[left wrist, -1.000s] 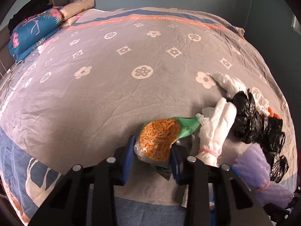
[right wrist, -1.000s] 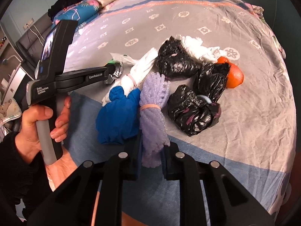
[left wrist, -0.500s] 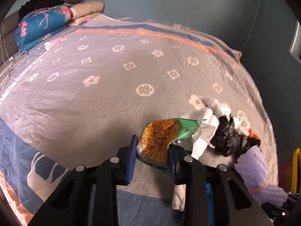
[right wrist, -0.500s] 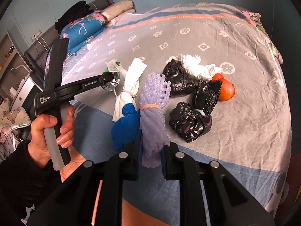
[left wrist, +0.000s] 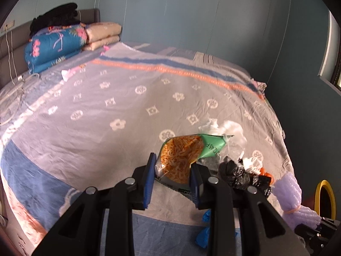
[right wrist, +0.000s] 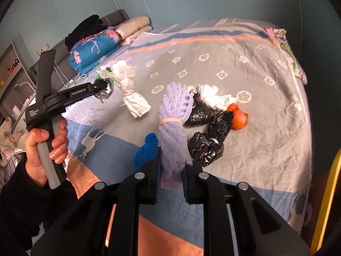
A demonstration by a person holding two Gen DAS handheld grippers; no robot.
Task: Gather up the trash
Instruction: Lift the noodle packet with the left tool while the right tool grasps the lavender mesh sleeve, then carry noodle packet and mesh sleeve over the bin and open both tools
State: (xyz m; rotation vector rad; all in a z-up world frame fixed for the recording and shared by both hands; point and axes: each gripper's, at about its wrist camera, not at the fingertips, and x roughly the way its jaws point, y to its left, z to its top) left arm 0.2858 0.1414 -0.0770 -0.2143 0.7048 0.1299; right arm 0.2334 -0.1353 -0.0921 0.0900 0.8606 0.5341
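My left gripper (left wrist: 173,177) is shut on an orange-and-green snack bag (left wrist: 183,155) and holds it above the bed. A white plastic bundle (right wrist: 130,91) hangs from that bag in the right wrist view. My right gripper (right wrist: 172,170) is shut on a purple foam-net roll (right wrist: 172,132) tied with a pink band, lifted off the bed; it also shows in the left wrist view (left wrist: 289,194). A blue bag (right wrist: 147,149) hangs beside the roll. Black bags (right wrist: 208,132), white plastic (right wrist: 215,98) and an orange item (right wrist: 238,117) lie on the grey bedspread (right wrist: 266,128).
Folded quilts and pillows (left wrist: 59,44) are stacked at the bed's head. A yellow rim (left wrist: 324,198) stands off the bed's right side, also seen at the right edge of the right wrist view (right wrist: 328,202). Blue-green walls surround the bed.
Both grippers have risen and pulled back from the bed with their loads. The white bundle came up with the snack bag, and the blue bag lifted beside the purple roll.
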